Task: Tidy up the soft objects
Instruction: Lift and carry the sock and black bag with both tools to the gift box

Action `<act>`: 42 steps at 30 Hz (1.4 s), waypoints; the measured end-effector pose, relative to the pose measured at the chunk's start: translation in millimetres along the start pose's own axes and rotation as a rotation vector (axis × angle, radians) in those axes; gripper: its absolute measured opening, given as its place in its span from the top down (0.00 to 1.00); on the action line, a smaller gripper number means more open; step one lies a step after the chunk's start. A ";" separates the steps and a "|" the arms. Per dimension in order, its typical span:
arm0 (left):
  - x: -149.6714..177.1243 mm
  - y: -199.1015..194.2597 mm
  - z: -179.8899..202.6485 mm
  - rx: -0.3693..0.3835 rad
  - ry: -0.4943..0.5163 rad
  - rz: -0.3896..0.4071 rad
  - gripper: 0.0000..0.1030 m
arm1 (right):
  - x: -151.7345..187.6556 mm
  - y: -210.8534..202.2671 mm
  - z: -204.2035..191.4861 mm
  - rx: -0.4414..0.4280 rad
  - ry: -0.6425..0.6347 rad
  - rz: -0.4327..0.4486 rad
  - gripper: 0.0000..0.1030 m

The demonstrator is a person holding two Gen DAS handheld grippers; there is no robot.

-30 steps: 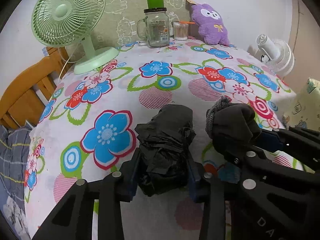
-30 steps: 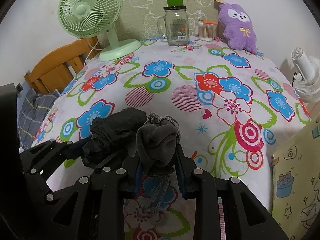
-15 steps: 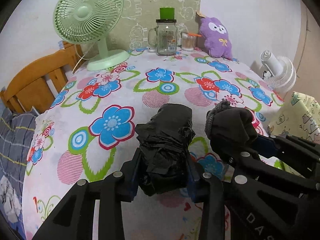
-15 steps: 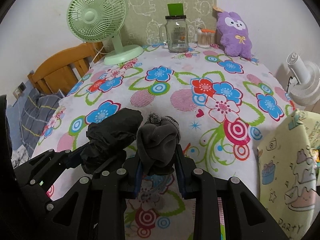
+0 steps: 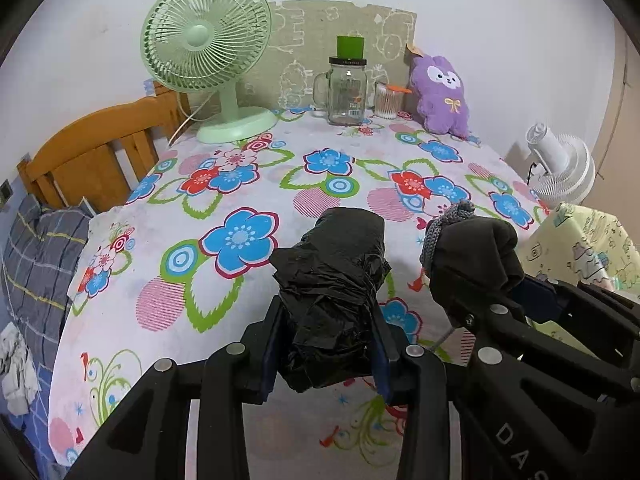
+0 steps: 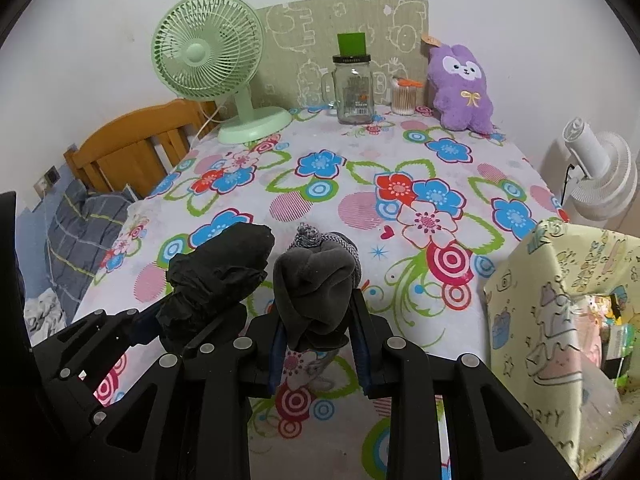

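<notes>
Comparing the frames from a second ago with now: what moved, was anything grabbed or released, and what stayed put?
Both grippers rose and drew back from the table, showing more of it and a yellow bag on the right. Nothing was grabbed or released: the left gripper still clamps the black plastic bundle, the right gripper the dark grey sock roll. Green fan, jar and purple plush stayed put.
</notes>
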State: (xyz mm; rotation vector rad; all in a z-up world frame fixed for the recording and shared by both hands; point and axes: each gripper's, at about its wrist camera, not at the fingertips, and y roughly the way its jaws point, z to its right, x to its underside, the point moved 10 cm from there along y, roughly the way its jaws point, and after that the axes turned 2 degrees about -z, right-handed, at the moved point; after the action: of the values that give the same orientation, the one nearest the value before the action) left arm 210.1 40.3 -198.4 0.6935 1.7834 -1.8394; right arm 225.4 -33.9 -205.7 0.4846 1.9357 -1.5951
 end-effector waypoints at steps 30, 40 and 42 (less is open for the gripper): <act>-11.3 -81.9 20.8 -0.018 -0.018 0.130 0.63 | -8.0 -90.6 -0.1 -0.039 -0.042 0.126 0.69; -20.1 -101.2 36.0 -0.033 -0.013 0.173 0.62 | -15.4 -114.5 9.3 -0.056 -0.058 0.169 0.69; -21.3 -102.9 41.1 -0.029 -0.010 0.179 0.62 | -16.2 -118.5 14.6 -0.050 -0.060 0.175 0.69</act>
State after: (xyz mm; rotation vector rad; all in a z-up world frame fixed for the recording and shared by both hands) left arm 157.7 2.6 -105.9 0.8040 1.6801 -1.6935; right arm 168.6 -72.8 -106.8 0.5629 1.8310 -1.4316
